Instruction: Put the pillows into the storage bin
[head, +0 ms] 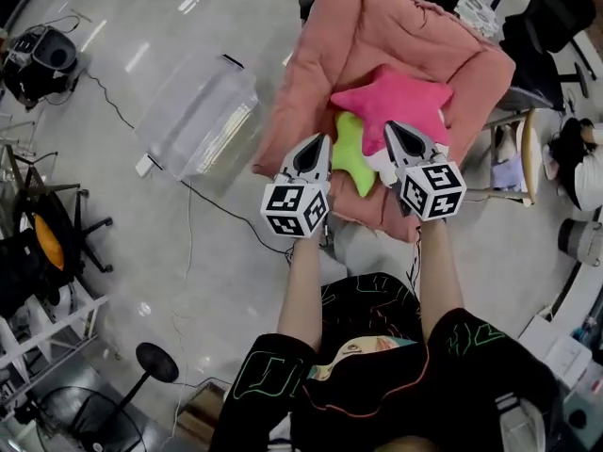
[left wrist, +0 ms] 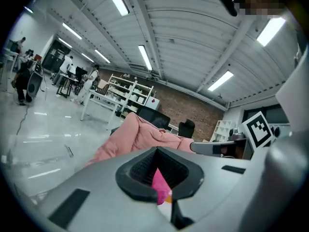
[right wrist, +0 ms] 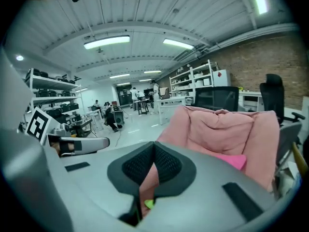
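So, chair (head: 377, 36): pink and thickly padded; every place below is given from it.
Pink pillow (head: 400, 97): magenta star, lying on the chair's seat, with its upper points against the back padding.
Green pillow (head: 350, 153): lime star at the front of the chair's seat, touching the pink pillow and partly tucked under its lower left point.
Bin (head: 203, 111): clear plastic, on the floor (head: 188, 252) just beside the chair's left side as the head view shows it, apart from both pillows.
Left hand-held gripper (head: 323, 141): over the chair's front left edge, pointing toward the seat. Its tip is just beside the green pillow's left side; whether it touches cannot be told. The jaws are clenched together with nothing gripped. In the left gripper view a sliver of magenta shows through the slot behind the tips, and the chair's pink padding rises beyond.
Right hand-held gripper (head: 391, 127): over the chair's front edge, right of the green pillow, with its tip over the pink pillow's lower edge. The jaws are clenched together and hold nothing. In the right gripper view the pink pillow lies ahead and to the right on the seat, and a bit of green shows through the slot below the tips.
Pillows and hand-held grippers: both pillows lie on the chair, between and just ahead of the two tips.
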{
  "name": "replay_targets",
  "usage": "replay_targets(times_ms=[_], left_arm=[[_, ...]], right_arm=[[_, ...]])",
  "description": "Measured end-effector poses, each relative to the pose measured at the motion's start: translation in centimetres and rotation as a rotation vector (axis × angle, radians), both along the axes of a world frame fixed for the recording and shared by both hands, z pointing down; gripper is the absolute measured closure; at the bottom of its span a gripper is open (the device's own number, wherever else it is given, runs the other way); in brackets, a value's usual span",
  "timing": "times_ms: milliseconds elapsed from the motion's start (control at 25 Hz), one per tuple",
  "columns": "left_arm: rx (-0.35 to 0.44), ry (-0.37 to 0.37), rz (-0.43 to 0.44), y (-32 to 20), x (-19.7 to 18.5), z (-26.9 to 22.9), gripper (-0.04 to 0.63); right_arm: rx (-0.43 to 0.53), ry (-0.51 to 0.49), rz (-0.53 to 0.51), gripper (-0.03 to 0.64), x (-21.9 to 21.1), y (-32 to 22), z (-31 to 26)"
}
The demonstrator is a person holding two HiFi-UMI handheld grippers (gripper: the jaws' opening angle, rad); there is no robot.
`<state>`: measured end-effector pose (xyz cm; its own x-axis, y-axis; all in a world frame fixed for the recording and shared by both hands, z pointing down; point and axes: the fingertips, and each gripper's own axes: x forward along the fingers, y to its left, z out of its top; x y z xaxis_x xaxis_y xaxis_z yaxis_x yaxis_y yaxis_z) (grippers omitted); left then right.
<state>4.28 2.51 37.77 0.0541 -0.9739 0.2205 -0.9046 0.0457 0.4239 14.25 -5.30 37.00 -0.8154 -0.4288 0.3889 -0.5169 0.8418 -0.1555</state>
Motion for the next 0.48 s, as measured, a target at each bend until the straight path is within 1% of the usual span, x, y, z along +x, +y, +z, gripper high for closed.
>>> replay_targets(times_ms=[120,280,480], left_arm=[[-0.03,0.043,0.061,-3.1,1.8,1.9,0.6],[-0.08,0.096,0.115,-6.5,4.5,4.6,0.6],[-0.143,0.122,0.155,-10.5,6.6,7.8,0.6]], right_arm=[[-0.028,0.041,0.075,0.62,2.6,-2.9,1.6],[-0.056,0.117,0.147,0.62,6.7,-6.1,4.0],[-0.074,0.18,0.192,0.62,10.2,-10.6,6.6]])
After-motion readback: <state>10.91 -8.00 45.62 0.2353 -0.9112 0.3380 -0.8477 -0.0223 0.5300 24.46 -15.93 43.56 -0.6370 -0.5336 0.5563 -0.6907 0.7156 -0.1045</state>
